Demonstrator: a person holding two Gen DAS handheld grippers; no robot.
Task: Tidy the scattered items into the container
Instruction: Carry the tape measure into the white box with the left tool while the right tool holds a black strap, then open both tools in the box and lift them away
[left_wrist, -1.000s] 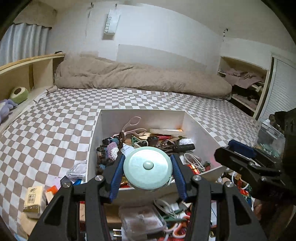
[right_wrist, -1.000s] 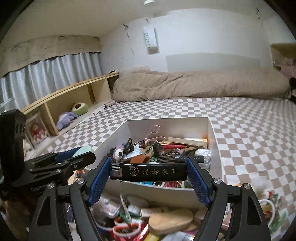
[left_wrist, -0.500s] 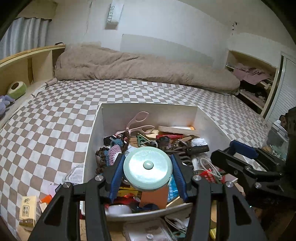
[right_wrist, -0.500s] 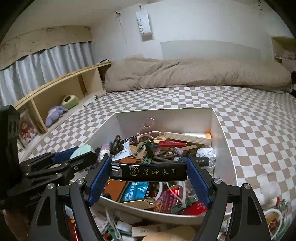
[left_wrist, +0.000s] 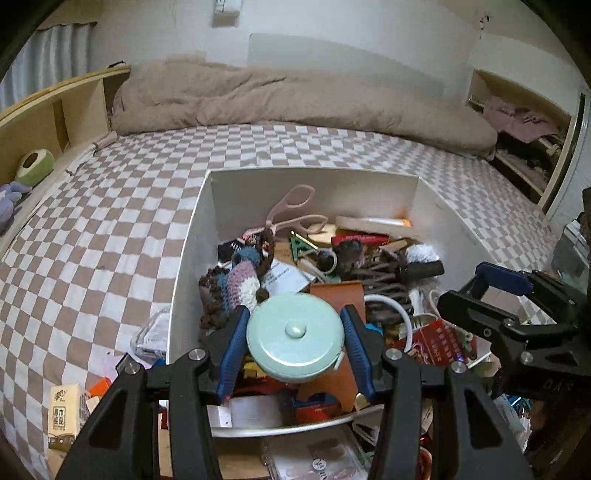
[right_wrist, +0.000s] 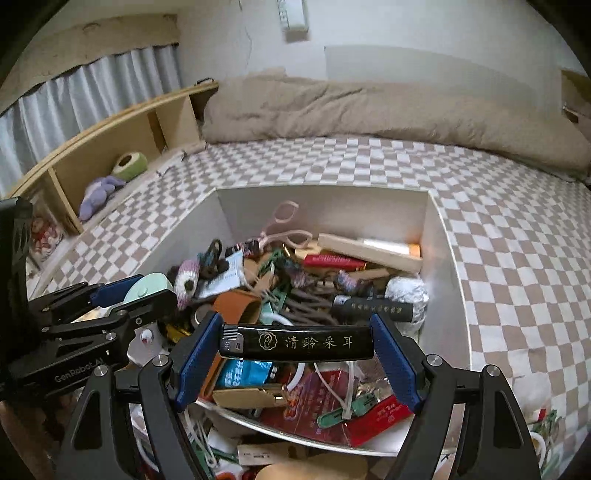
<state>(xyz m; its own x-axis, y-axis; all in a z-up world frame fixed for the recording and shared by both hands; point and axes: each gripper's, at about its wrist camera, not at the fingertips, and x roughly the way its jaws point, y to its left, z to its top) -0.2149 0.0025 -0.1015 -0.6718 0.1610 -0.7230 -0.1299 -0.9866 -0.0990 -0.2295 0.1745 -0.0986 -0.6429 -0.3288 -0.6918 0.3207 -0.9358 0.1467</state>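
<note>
my left tongs (left_wrist: 294, 338) hang over the near end of the white container (left_wrist: 192, 236), which sits on the checked bed (left_wrist: 110, 229). their jaws have just been opening, and the round mint tape measure (left_wrist: 294, 336) is between the blue pads; i see a sliver of gap at the right pad, so the grip looks loosened. my right tongs (right_wrist: 295, 341) are clamped on the ends of a black case with gold lettering (right_wrist: 295, 342), held crosswise above the container's clutter of pink scissors (right_wrist: 284, 225), a crocheted piece (right_wrist: 186, 275) and red packets. more small items lie outside the near rim.
</note>
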